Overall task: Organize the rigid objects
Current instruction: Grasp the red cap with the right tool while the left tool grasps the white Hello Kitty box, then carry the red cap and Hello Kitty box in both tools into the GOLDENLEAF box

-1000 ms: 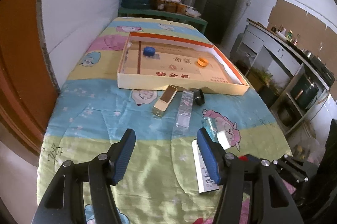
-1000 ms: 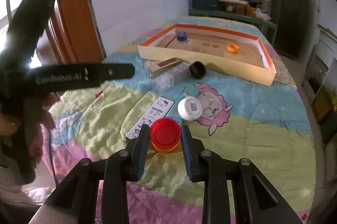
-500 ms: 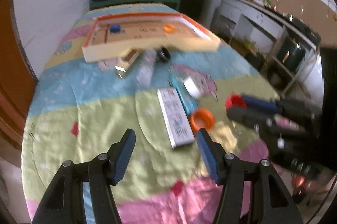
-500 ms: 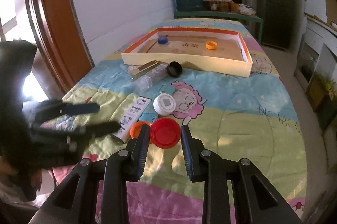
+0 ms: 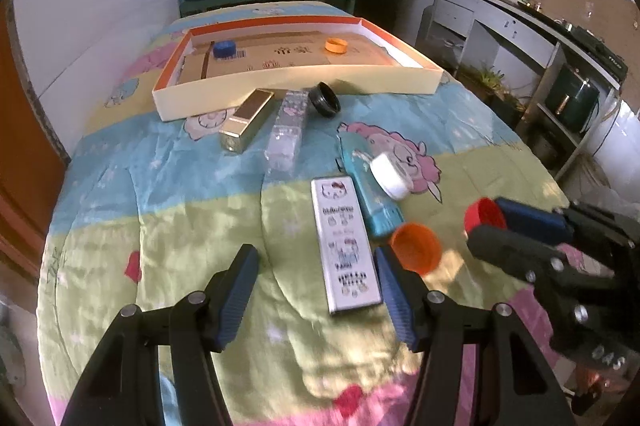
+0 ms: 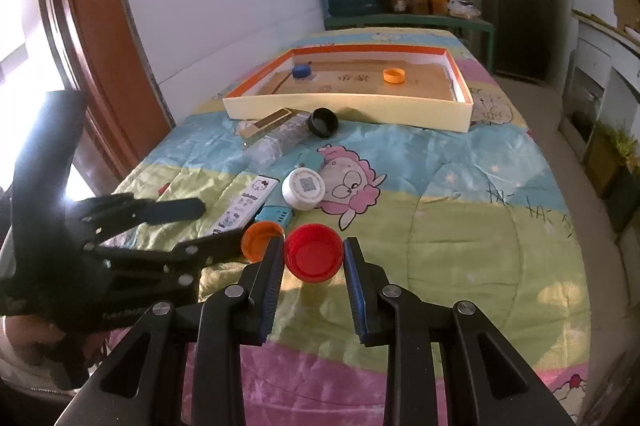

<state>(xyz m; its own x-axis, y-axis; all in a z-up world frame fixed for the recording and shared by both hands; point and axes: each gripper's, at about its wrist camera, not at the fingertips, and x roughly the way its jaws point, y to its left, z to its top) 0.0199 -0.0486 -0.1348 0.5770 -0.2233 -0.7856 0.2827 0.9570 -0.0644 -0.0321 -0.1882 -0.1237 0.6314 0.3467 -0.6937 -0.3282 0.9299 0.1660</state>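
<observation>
My right gripper [image 6: 312, 250] is shut on a red cap [image 6: 314, 252], gripped by its sides with the hollow side up, just over the quilt. In the left wrist view the same red cap [image 5: 484, 214] shows at the right in the right gripper [image 5: 486, 222]. An orange cap [image 6: 260, 234] lies just left of it. My left gripper [image 5: 316, 266] is open and holds nothing, low over a white cartoon-printed case [image 5: 344, 242]. Its right finger is close to the orange cap [image 5: 416, 246]. The left gripper [image 6: 216, 222] appears at the left of the right wrist view.
A shallow orange-rimmed box [image 5: 296, 81] at the far end holds a blue cap [image 5: 224, 49] and an orange ring [image 5: 336, 45]. In front of it lie a gold box [image 5: 248, 119], a clear case [image 5: 288, 129], a black cap [image 5: 325, 98], a teal box [image 5: 372, 185] and a white lid [image 5: 390, 175].
The red cap has come off the orange cap it sat on and moved a little right in my right gripper. My left gripper has dropped and swung toward the white case.
</observation>
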